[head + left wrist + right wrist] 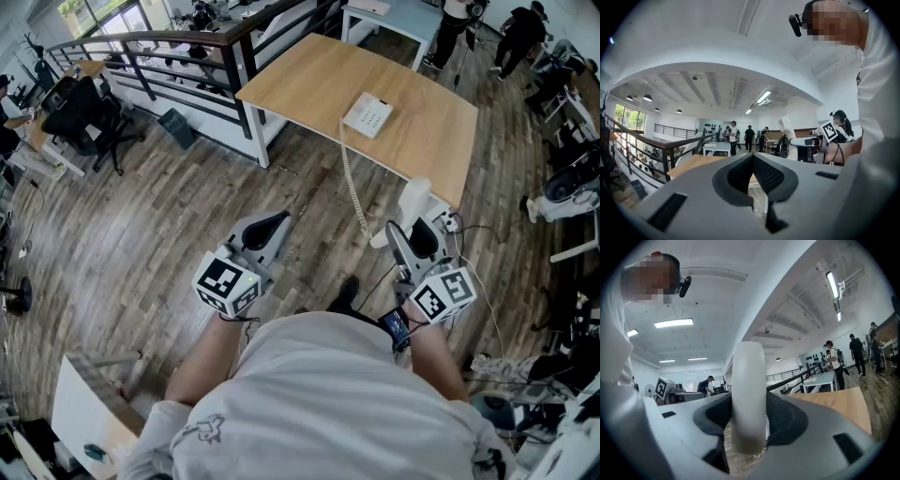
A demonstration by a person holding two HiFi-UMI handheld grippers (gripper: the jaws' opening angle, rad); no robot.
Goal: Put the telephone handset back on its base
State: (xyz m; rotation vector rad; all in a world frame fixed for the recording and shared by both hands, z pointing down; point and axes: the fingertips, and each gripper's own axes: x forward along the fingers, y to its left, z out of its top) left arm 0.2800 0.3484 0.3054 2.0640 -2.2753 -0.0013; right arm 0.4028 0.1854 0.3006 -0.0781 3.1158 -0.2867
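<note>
The white telephone base (pixel 367 115) lies on the light wooden table (pixel 441 131), and its coiled cord (pixel 352 183) runs off the near edge down to the white handset (pixel 415 201). My right gripper (pixel 405 234) is shut on the handset, which stands upright between the pads (pixel 787 416) in the right gripper view, where the handset (pixel 748 366) fills the middle. It is held off the table, short of its near edge. My left gripper (pixel 278 222) is level to the left with its jaws shut and empty (pixel 752 159). From the left gripper view the handset (pixel 786 133) shows to the right.
A dark railing (pixel 187 66) runs along the table's left side, with an office chair (pixel 89 117) beyond it. Cables and a power strip (pixel 452 223) lie on the wooden floor by the table's right leg. People (pixel 516 37) stand at the far back.
</note>
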